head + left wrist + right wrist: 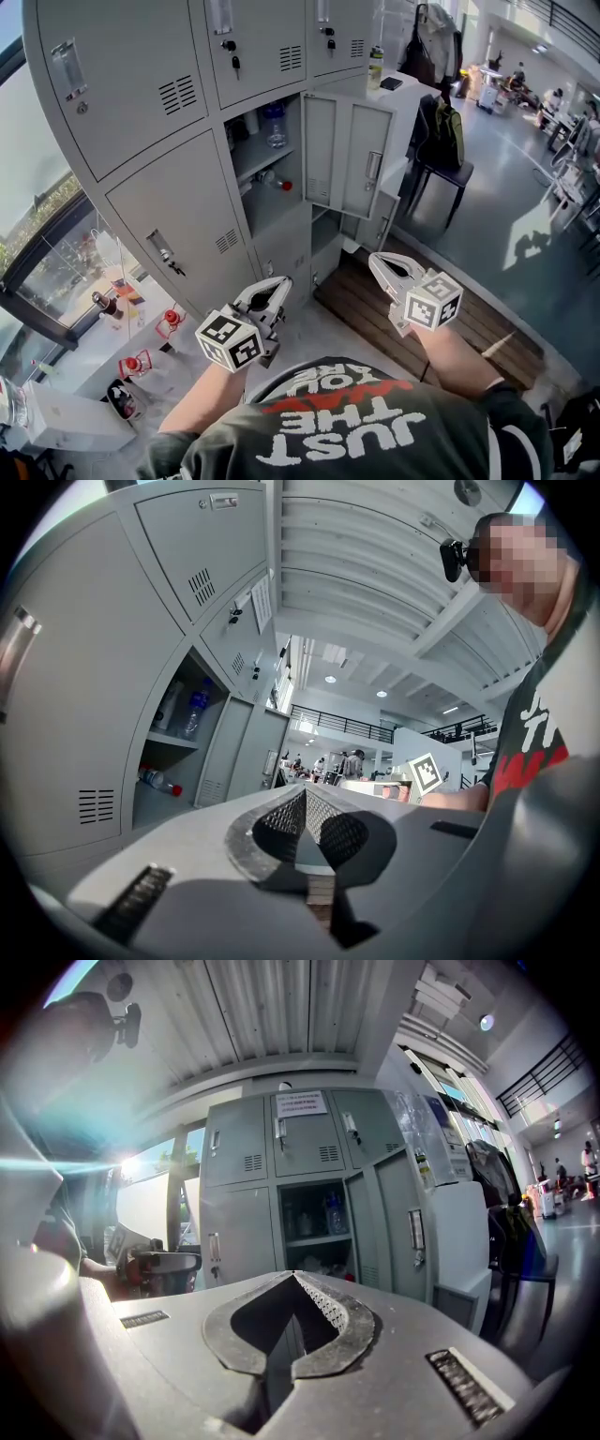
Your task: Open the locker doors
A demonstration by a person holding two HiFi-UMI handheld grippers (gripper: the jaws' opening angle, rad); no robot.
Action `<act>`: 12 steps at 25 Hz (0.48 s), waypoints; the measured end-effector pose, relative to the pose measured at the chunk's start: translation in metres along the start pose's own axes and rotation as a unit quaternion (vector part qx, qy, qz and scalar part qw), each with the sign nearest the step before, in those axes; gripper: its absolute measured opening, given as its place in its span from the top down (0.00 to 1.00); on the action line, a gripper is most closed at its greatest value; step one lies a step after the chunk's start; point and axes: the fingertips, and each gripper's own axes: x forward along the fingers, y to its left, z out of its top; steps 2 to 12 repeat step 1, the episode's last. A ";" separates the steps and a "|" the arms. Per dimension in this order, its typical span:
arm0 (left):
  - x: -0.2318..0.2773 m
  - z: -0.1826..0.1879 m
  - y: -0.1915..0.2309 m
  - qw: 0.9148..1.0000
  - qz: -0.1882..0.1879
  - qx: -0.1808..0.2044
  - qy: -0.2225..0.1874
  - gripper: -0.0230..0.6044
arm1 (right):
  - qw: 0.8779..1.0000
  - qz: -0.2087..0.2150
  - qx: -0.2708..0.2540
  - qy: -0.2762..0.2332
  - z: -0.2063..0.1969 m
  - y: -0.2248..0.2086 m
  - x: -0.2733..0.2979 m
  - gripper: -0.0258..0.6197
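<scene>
Writing first: shirt [347, 427] print reads "JUST THE", upside down in the head view; the lines beyond it are too folded to read. A paper notice [302, 1103] is taped to the door directly above the open compartment [267, 169], its print too small to make out. No brand is legible on the grey locker bank [141, 103].

Open compartment sits mid-bank. Its open door [347, 155] is swung out to the right of it. Below it a second door [377, 225] stands ajar, and the space behind that is dark and hard to make out.

Inside the open compartment, a clear bottle [274, 127] stands on the upper shelf and a red-capped bottle [278, 184] lies on its side lower down. Labels are unreadable.

Left of the open compartment, a large closed door [178, 225]. Above it, a key [232, 58] hangs in a lock.

Left tongs [279, 283] [305, 789]: pressed together, nothing between them, well short of the open compartment.

Right tongs [375, 258] [293, 1276]: pressed together, empty, also short of it, below the open door.
</scene>
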 end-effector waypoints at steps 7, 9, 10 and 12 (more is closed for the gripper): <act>0.000 -0.001 0.000 1.000 -0.001 -0.001 0.001 0.96 | 1.000 -0.001 0.000 0.001 -0.001 0.000 0.000 0.91; 0.000 -0.001 0.000 1.000 -0.001 -0.001 0.001 0.96 | 1.000 -0.001 0.000 0.001 -0.001 0.000 0.000 0.91; 0.000 -0.001 0.000 1.000 -0.001 -0.001 0.001 0.96 | 1.000 -0.001 0.000 0.001 -0.001 0.000 0.000 0.91; 0.000 -0.001 0.000 1.000 -0.001 -0.001 0.001 0.96 | 1.000 -0.001 0.000 0.001 -0.001 0.000 0.000 0.91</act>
